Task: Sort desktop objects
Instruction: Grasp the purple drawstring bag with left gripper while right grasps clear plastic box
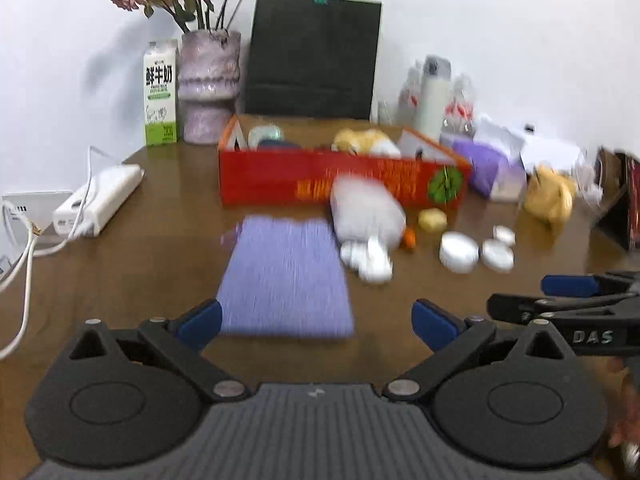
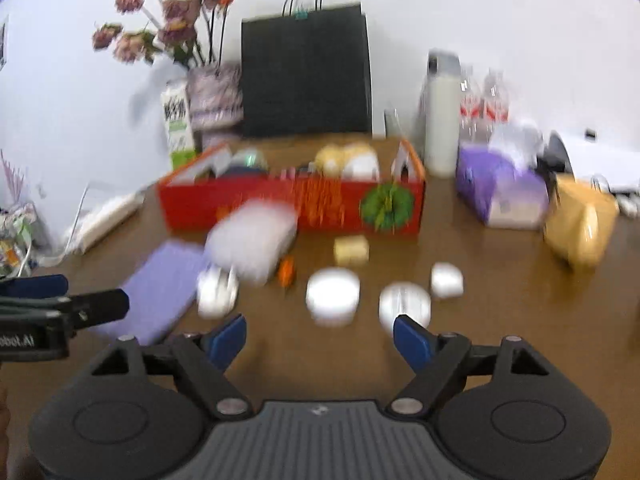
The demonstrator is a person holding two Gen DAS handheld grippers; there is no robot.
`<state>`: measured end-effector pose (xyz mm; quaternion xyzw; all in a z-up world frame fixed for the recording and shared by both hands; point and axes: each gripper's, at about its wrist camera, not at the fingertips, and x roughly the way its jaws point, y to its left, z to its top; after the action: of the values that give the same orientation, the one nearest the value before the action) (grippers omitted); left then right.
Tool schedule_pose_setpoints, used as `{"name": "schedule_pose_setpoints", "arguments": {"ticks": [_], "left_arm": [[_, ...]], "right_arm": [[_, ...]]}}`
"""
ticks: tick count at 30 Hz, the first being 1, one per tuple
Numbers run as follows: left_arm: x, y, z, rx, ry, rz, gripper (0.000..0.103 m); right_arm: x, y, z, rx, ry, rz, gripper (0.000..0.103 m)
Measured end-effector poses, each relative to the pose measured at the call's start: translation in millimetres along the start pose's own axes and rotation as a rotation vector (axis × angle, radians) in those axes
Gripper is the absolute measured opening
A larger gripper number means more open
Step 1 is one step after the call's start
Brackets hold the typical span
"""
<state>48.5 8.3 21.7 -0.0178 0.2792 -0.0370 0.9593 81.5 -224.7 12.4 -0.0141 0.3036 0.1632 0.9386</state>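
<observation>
Purple notebook [image 1: 285, 276] on brown table [image 1: 160, 264], white wall [image 1: 500, 20].

Blurry look over a cluttered brown surface [image 2: 500, 280]

Right gripper [image 2: 320, 338] has its blue fingers [image 2: 228, 338] spread wide, nothing between them. Ahead: red box [image 2: 292, 204] full of stuff, a white plush thing [image 2: 252, 236] in front of it, purple notebook [image 2: 160, 292] on the left, round white jars [image 2: 332, 294] centre. Left gripper [image 2: 60, 296] pokes in at the left edge.
</observation>
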Motion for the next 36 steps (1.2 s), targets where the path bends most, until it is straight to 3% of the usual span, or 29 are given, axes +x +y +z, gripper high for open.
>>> {"name": "schedule_pose_setpoints", "arguments": {"ticks": [3, 6, 15, 23, 26, 30, 33, 36], "left_arm": [[-1.7, 1.8, -11.2, -0.01, 0.043, 0.012, 0.103], [-7.4, 5.3, -15.1, -0.021, 0.016, -0.004, 0.103], [-1.2, -7.1, -17.1, 0.037, 0.049, 0.011, 0.103], [2.8, -2.5, -10.8, 0.016, 0.044, -0.007, 0.103], [16.0, 1.7, 7.1, 0.04, 0.029, -0.004, 0.103], [52.5, 10.1, 30.2, 0.062, 0.079, 0.016, 0.103], [80.8, 18.5, 42.8, 0.037, 0.131, 0.026, 0.103], [102.8, 20.8, 45.8, 0.052, 0.173, 0.059, 0.103]], "right_arm": [[-10.3, 7.8, -19.3, -0.032, 0.018, 0.004, 0.08], [-18.2, 12.7, -25.4, -0.047, 0.003, 0.01, 0.082], [-21.9, 12.2, -27.5, -0.03, -0.027, 0.004, 0.083], [-18.3, 8.3, -24.4, -0.011, -0.012, 0.017, 0.082], [-13.5, 9.1, -8.1, 0.003, -0.012, 0.055, 0.082], [4.2, 18.9, 37.7, 0.006, -0.054, 0.148, 0.082], [42.2, 37.5, 72.1, -0.023, -0.017, 0.155, 0.083], [91.8, 48.1, 95.6, 0.032, 0.045, 0.182, 0.083]]}}
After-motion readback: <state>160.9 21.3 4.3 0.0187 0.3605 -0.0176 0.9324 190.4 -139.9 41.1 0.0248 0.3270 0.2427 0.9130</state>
